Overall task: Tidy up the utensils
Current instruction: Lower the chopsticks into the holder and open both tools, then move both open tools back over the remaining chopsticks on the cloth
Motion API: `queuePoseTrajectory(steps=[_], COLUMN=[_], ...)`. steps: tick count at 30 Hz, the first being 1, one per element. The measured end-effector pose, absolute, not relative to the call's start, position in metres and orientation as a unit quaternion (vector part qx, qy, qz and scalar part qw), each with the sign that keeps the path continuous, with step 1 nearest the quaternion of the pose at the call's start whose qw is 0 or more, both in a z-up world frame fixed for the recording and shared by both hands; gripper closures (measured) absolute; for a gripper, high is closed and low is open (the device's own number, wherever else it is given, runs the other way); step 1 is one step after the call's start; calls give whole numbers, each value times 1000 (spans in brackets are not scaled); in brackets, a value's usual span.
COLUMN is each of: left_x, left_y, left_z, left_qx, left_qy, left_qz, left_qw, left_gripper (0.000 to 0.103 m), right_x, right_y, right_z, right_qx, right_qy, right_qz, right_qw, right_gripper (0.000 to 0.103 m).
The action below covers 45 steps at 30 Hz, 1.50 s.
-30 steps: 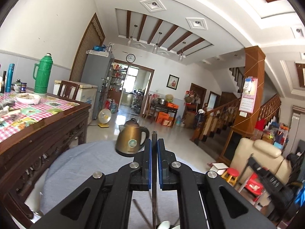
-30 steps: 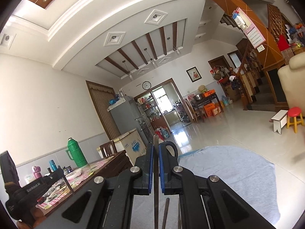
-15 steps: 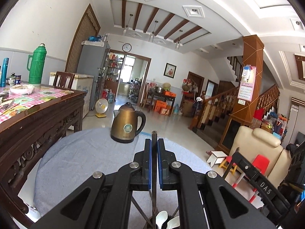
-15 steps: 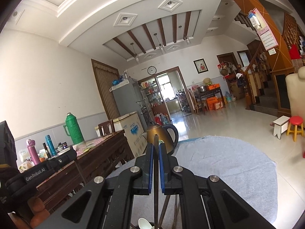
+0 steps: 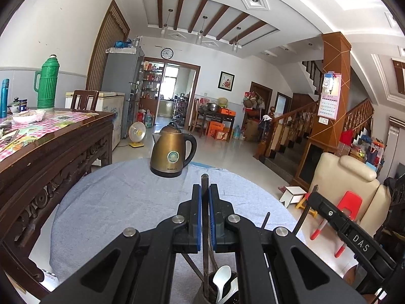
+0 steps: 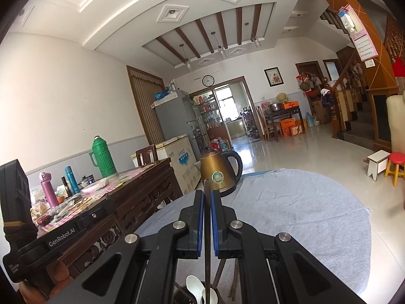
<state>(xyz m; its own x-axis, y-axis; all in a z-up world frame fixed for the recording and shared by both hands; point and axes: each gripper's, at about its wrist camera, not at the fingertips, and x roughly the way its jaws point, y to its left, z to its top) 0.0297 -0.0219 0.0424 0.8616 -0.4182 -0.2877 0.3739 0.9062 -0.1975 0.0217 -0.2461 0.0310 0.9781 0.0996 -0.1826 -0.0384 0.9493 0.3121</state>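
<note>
My left gripper (image 5: 205,190) is shut on a dark chopstick (image 5: 205,228) that stands upright between its blue pads, with its lower end in a utensil holder (image 5: 202,296) at the bottom edge. White spoons (image 5: 221,277) and more chopsticks stand in that holder. My right gripper (image 6: 207,195) is shut on another dark chopstick (image 6: 207,240), also upright over the holder, where white spoons (image 6: 193,287) show. The right gripper's black body shows in the left wrist view (image 5: 349,235).
A round table with a grey-blue cloth (image 5: 121,202) carries a bronze electric kettle (image 5: 170,150) at its far side. A dark wooden table (image 5: 50,147) with a green thermos (image 5: 46,83) stands left. A beige armchair (image 5: 346,185) and stools stand right.
Both grippers have tilted down and lowered with their chopsticks. The tabletop, kettle and the utensil holder with spoons have come into view below them.
</note>
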Motion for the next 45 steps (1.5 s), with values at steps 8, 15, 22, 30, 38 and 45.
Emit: queuePoseTrajectory(steps=[8, 15, 22, 30, 38, 45], left_x=[28, 24, 18, 13, 15, 17], left_y=[-24, -23, -20, -17, -10, 1], left_z=[39, 39, 44, 46, 46, 42], left_qx=[-48, -41, -44, -44, -43, -35], left_qy=[171, 173, 163, 148, 142, 145], left_qz=[-200, -194, -182, -168, -141, -106], left_qw=[964, 965, 969, 974, 979, 983], left_gripper=[97, 96, 55, 47, 35, 30], right_x=[25, 27, 27, 14, 22, 25], right_y=[-238, -232, -238, -261, -282, -295], right_z=[19, 17, 19, 22, 14, 4], right_qx=[148, 146, 171, 196, 223, 229], right_qy=[123, 132, 143, 92, 112, 124], right_qz=[44, 51, 60, 18, -15, -31], right_qw=[980, 979, 973, 976, 968, 965], right_gripper=[96, 95, 49, 38, 38, 38])
